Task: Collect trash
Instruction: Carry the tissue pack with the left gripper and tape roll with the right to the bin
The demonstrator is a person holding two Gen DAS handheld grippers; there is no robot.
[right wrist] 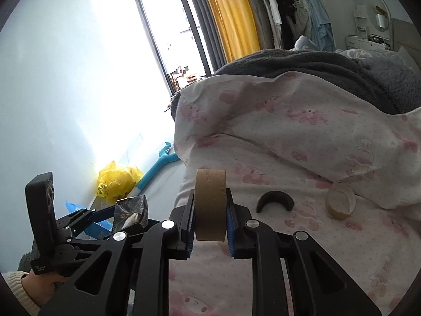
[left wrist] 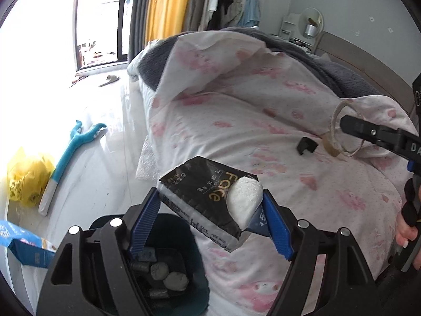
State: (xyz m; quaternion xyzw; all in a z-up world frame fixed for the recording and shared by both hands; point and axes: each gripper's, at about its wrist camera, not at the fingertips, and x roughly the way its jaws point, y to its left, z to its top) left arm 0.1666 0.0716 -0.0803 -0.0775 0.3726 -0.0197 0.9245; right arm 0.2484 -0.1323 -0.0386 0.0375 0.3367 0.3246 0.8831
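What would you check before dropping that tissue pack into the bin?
1. Left tool grips the tissue pack firmly: ok, pinched at both ends.
2. Pack is directly above the bin: not ok, it sits over the bin's edge, toward the bed.
3. Bin has room: ok, a few wads at the bottom.
4. Right tool holds the cardboard ring: ok.
5. Right tool is away from the bin: ok.
6. Trash left on the bed: not ok, tape ring and black clip remain.
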